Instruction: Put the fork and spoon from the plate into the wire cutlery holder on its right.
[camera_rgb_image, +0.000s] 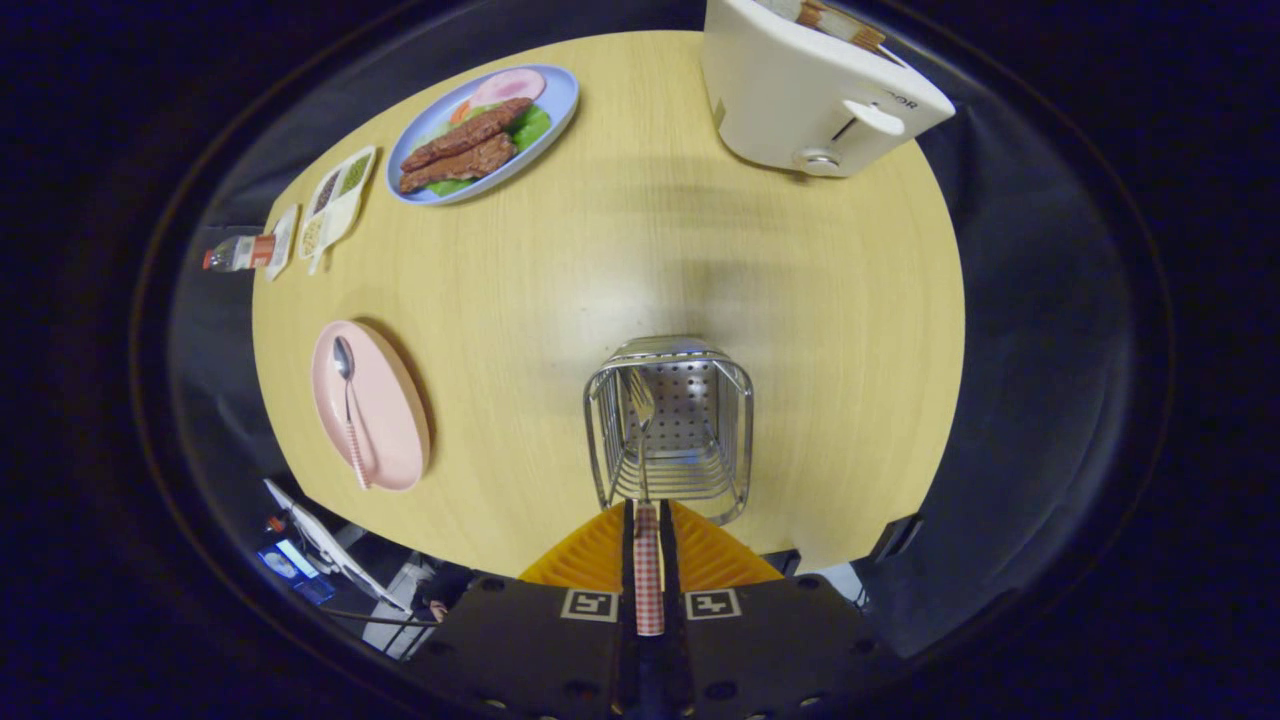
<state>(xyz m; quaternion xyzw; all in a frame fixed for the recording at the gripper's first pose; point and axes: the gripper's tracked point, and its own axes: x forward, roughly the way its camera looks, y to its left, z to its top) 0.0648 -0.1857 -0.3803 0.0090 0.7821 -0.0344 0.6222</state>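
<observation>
At the bottom centre of the frame, the gripper (647, 545) has its two fingers pressed together on the checked handle of a fork (646, 470). The fork points forward, its tines reaching down inside the wire cutlery holder (669, 427) that stands just ahead of the fingertips, in the lower middle of the frame. The holder rests on a round, light wooden table (700, 280). At the left of the frame sits a pink plate (385, 410) with the spoon (348, 405) lying along it, its handle also checked. In the upper left, a blue plate (555, 100) holds slices of meat and greens, with a small divided tray (338, 200) and a bottle (240, 254) lying beside it. A white toaster (800, 95) stands at the upper right.
</observation>
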